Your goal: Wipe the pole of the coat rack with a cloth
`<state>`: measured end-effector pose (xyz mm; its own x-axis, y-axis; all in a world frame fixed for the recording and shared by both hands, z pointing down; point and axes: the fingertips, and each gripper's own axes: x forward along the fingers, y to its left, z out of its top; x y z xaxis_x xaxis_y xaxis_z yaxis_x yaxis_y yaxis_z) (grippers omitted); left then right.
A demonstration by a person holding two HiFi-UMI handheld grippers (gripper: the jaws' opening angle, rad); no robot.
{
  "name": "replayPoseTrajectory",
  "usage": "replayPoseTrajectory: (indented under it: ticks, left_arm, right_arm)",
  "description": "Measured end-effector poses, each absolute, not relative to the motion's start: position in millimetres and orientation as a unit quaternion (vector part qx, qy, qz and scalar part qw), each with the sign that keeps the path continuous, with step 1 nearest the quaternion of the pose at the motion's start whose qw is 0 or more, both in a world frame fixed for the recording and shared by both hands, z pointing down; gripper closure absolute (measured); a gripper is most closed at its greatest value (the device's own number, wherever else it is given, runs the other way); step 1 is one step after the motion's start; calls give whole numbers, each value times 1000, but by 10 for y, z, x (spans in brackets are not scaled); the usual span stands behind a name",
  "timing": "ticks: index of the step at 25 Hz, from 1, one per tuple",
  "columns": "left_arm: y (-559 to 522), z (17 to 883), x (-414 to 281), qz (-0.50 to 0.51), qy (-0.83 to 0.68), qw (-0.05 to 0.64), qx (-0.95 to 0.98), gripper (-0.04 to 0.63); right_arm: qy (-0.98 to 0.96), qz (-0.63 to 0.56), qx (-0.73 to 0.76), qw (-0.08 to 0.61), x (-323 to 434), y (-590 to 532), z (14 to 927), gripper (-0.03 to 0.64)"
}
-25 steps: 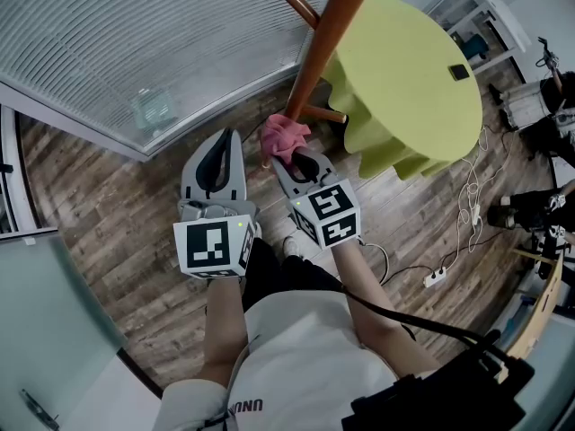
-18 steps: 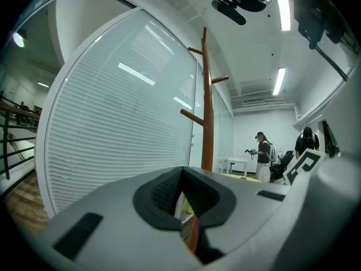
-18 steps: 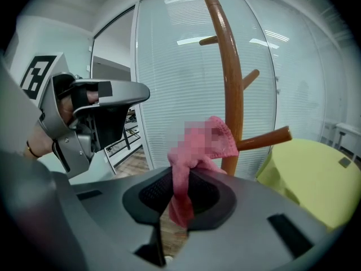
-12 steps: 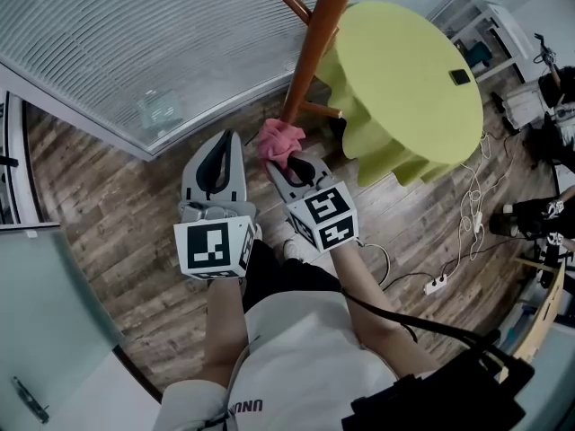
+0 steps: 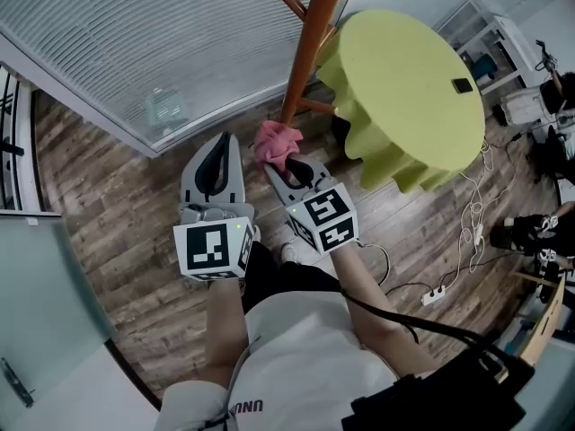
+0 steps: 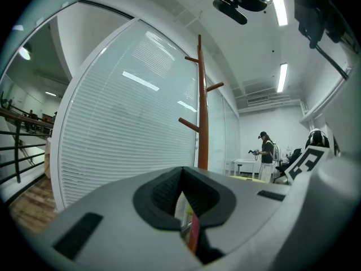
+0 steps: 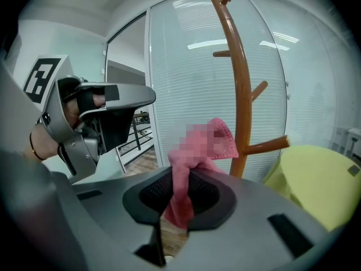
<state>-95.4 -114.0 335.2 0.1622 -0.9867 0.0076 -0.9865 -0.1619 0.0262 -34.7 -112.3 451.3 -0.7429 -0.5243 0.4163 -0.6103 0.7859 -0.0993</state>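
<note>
Right tool (image 5: 287,162): clenched on the pink cloth (image 5: 273,138), centre of head view.
Left tool (image 5: 225,142): jaws pressed together, empty, left of it.
Cloth: just beside the lower pole (image 5: 302,57), upper centre.

Dark wood-plank floor (image 5: 99,205) runs beneath a curved glass wall (image 5: 135,43) lined with white horizontal blinds. A round table (image 5: 404,70) with a yellow-green cover stands near the wall, a small dark object (image 5: 462,85) on top. White shelving (image 5: 490,21) sits beyond it. A white power strip (image 5: 434,293) and cables lie on the floor. Strip lights (image 6: 282,77) glow on the white ceiling.
</note>
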Motion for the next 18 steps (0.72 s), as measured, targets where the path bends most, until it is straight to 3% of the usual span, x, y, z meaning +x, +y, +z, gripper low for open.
replayPoseTrajectory:
  ticks: [18]
  left_arm:
    - [-943,3153,-877,-14,-672,-21,740,583]
  right_arm:
    - [-949,59,274,144,-288,-1021,4039,545]
